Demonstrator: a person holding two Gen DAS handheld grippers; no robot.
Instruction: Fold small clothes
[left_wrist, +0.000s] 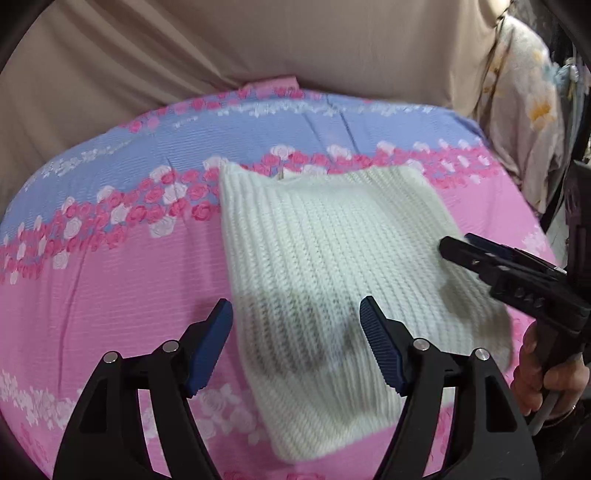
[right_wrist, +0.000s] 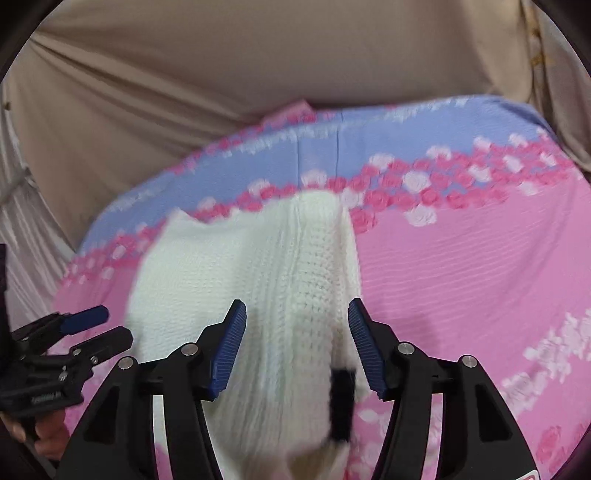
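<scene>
White knit garment (left_wrist: 332, 266) sits between the wide-open, empty jaws of both the left gripper (left_wrist: 295, 347) and right gripper (right_wrist: 295, 347) (probably lining up for a fold), flat on the pink floral sheet (left_wrist: 110, 288), beige curtain (left_wrist: 184, 44) behind.

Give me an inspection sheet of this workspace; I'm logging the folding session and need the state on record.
Surface: pink and blue floral sheet, lightly creased.
Job's things: white knit garment lying on the sheet, partly folded, a thick doubled edge on its right side; a dark tag near its near edge.
Clutter: nothing seen on the sheet.
Grippers: left gripper open, over the garment's near left edge, holding nothing; right gripper open, straddling the doubled edge, not clamped.
Cables: a grey cable by the hand on the right handle.
Surroundings: beige draped cloth behind; floral fabric at far right.
</scene>
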